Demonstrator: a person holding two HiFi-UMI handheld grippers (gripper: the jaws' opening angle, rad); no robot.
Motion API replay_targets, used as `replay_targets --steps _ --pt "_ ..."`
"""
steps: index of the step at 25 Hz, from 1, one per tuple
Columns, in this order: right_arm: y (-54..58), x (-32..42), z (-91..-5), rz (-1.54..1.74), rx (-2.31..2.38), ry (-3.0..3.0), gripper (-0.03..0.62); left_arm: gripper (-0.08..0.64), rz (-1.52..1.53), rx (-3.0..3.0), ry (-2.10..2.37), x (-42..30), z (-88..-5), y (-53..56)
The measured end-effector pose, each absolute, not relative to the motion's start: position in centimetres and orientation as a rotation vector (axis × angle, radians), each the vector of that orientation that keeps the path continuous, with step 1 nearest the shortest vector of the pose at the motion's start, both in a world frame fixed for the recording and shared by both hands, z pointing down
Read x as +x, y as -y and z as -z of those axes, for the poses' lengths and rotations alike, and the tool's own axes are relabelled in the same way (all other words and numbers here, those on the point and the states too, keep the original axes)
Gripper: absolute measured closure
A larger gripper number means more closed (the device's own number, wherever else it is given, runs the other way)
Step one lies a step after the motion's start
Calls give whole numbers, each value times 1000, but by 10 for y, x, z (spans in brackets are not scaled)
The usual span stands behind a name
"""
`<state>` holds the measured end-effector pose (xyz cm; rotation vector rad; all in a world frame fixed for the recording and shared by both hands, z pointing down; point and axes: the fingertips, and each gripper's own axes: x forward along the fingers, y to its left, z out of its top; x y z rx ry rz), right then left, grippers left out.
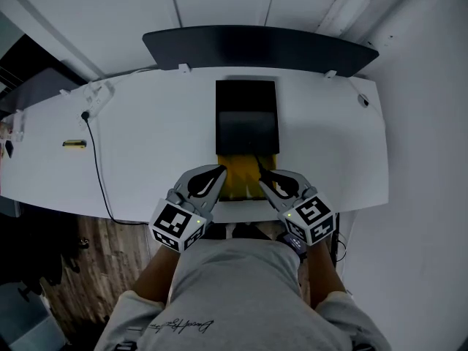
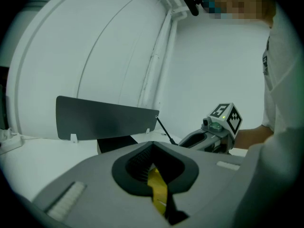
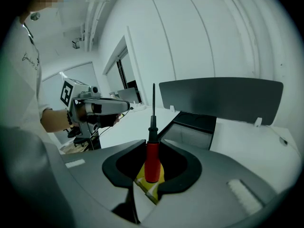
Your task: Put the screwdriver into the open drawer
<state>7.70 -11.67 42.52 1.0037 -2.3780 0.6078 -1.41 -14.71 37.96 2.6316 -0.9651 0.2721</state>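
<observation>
— Where is the screwdriver?
— The screwdriver stands between the jaws of the right gripper. They are closed on its red handle, and the thin black shaft points up and away.
— And the drawer?
— The open drawer, yellow inside, shows just below the handle. It comes out of a black drawer box on the white counter.
— What about the left gripper?
— The left gripper is over the drawer's left edge, near the right one. Its jaws are together with nothing held.
— Anything more?
— A black cable and a small golden object lie well apart, far left on the counter.
</observation>
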Motion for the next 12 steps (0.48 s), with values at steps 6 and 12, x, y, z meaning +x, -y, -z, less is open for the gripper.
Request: replay_targets --steps 6,12 --pt "119 75 -440 -597 976 2336 486 560 -275 2622 944 -12 -389 147" --pt "126 72 -453 -581 964 2292 486 560 -292 2600 936 -16 -403 147"
